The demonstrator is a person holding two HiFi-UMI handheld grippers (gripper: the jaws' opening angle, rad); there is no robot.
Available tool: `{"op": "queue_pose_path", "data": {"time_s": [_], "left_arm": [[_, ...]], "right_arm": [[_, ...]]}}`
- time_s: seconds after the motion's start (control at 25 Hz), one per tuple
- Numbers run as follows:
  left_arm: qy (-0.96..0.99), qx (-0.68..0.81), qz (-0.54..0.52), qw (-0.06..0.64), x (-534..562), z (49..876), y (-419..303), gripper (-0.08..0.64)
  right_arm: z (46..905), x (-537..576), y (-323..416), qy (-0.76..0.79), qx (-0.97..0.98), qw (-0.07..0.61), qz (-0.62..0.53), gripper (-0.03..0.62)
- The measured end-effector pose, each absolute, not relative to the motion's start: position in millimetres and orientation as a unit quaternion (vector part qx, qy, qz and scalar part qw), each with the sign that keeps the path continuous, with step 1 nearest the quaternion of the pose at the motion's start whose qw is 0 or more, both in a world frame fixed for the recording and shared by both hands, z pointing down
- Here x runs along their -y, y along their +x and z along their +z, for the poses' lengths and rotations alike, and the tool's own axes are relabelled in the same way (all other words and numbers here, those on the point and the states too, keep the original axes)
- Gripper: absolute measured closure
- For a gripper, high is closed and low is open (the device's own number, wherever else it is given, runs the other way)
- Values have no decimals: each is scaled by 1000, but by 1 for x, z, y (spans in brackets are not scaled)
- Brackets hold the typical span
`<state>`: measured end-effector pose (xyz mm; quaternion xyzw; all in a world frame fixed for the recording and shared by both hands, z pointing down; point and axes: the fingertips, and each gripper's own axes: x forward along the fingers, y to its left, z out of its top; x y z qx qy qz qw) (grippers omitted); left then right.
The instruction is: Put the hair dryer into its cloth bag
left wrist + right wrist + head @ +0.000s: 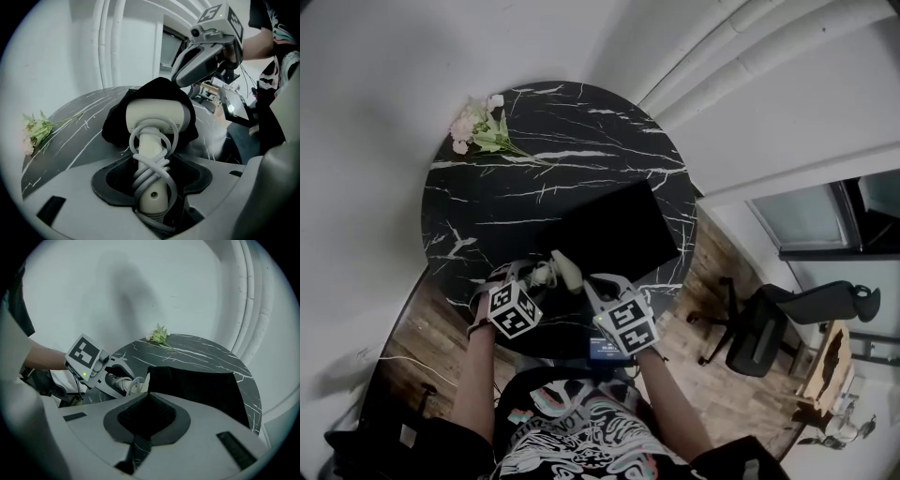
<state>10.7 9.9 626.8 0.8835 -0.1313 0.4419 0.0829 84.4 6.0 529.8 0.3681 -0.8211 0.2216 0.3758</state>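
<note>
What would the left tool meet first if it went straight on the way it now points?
Most likely the bag: the left tool holds the dryer by its handle, with its head at the bag's mouth straight ahead.

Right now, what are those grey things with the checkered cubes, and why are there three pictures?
Those are two hand-held tools with jaws that pinch. A person holds one in each hand, and the cubes are part of them. One picture comes from a camera on the person's head, looking down. The other two come from small cameras riding on each tool, looking along its jaws. On the round black table there is a black cloth bag and, at the far edge, some flowers. The left gripper holds a hair dryer by its handle, with the cord wound round it. The dryer's head is poking into the bag. The right gripper has its jaws shut on the bag's edge, holding it up.
</note>
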Motion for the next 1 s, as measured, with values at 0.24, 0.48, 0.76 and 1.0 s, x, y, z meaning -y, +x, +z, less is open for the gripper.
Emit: {"op": "queue_pose_path", "data": {"time_s": [0.24,0.48,0.76,1.0], "left_arm": [[877,148,453,57,-14,626,-8,232],[862,180,465,89,-38,630,-51,229],[855,236,443,126,-49,625,-91,230],[848,247,459,92,-45,629,-95,357]], "right_arm": [[531,-2,94,386,817,363,228,571],[534,-5,99,405,808,336,264,571],[536,-10,95,402,808,345,258,570],[539,-13,93,401,806,352,256,571]]}}
